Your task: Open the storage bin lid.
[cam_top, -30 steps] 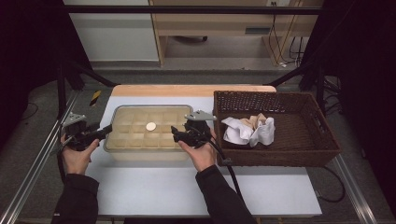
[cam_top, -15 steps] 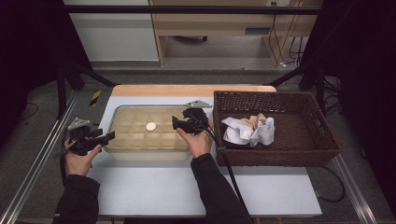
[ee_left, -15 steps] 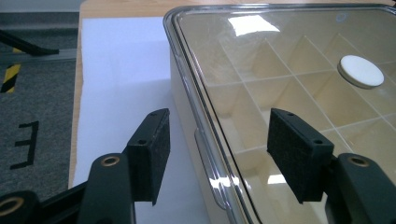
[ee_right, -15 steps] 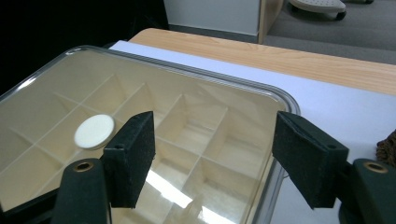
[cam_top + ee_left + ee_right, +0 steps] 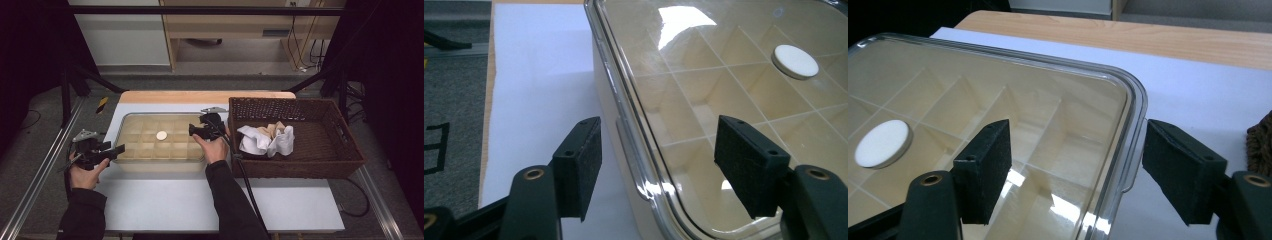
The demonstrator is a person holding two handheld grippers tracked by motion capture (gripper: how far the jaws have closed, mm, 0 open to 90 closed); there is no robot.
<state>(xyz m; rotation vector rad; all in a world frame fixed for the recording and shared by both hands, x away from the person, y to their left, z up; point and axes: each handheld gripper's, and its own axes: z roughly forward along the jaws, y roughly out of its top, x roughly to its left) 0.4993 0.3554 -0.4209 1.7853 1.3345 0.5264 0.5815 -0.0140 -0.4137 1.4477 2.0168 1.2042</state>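
step in hand: i take it i'm about to lift the clear lid (image 5: 160, 135) off the compartment box (image 5: 159, 162), one tool at each end.
where the box sits: centre-left of the high view, on the white table (image 5: 200, 200), just beside the wicker basket (image 5: 300, 162) at its right.
left tool (image 5: 659, 165): apart. my jaws have just been opening, and the lid's rim runs up between them, neither pad pressing on it.
right tool (image 5: 1078, 175): apart too, one pad over the lid, the other outside the rim, no contact that i can see.
white disc (image 5: 161, 135): lying on the lid or in a compartment under it; i can't tell which through the plastic.
doing it well: i'd seat both tools on the rim lip, pads squarely above and below, clamp both ends, and raise them level together so the lid doesn't twist.
high view gives: both hands, the whole box, and white cloths (image 5: 265, 140) bunched in the basket.
left gripper view gives: the rim's rounded corner and glare on the lid, upper middle of the frame.
right gripper view gives: the small tab (image 5: 1132, 172) on the rim near my outer pad, and wood edging (image 5: 1148, 37) across the top.
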